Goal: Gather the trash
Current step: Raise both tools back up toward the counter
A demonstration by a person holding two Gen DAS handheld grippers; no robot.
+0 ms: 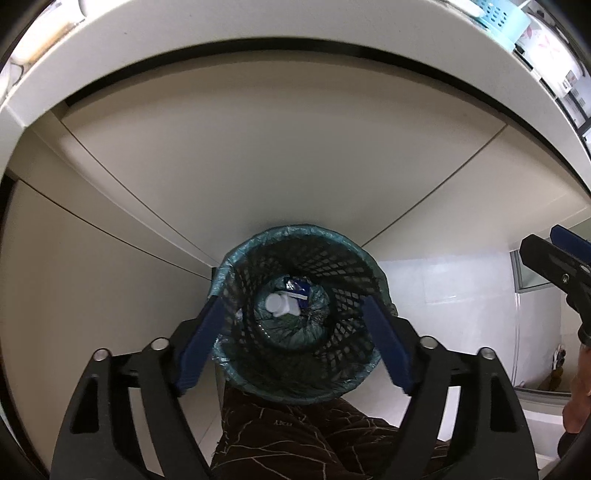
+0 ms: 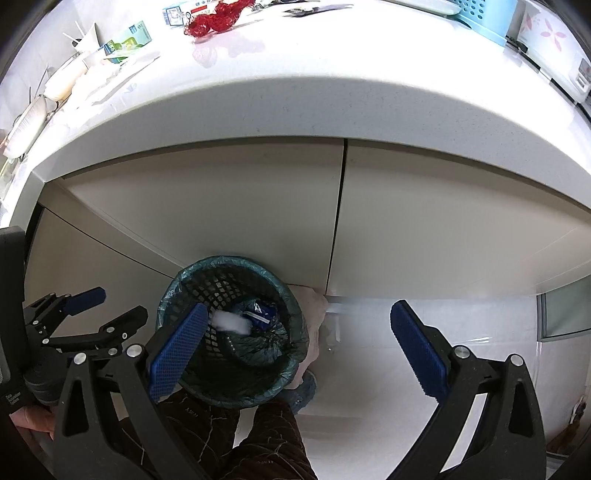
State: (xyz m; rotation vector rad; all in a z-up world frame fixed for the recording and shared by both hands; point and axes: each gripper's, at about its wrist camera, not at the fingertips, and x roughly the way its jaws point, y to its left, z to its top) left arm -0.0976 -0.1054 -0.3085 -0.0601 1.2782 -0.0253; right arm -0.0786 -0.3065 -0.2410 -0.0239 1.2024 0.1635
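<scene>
Trash (image 1: pixel 282 303): white crumpled piece plus a blue wrapper (image 1: pixel 303 288), lying at the bottom of the black mesh bin (image 1: pixel 343 266), which has a teal liner (image 1: pixel 236 251) folded over the rim. The bin stands on the pale floor (image 1: pixel 443 295) right against the beige cabinet doors (image 1: pixel 258 166).

My left gripper (image 1: pixel 295 314) points steeply down, directly over the bin mouth. Jaws stand wide, blue pads (image 1: pixel 201 338) flanking the rim on either side, nothing between them, no contact with the bin that I can see. The trash sits well below, centred between the pads.

My right gripper (image 2: pixel 295 325) is also spread wide and empty, off to the bin's right side; its left pad (image 2: pixel 177 343) overlaps the bin's near rim in the right wrist view, the other pad hangs over bare floor. In that view the trash (image 2: pixel 231 321) shows just beside the left pad, blurred white.

More litter is up on the white counter (image 2: pixel 295 92): red netting (image 2: pixel 218 16), a green carton (image 2: pixel 129 42). A leg in dark patterned trousers (image 1: pixel 314 443) is just beside the bin.
</scene>
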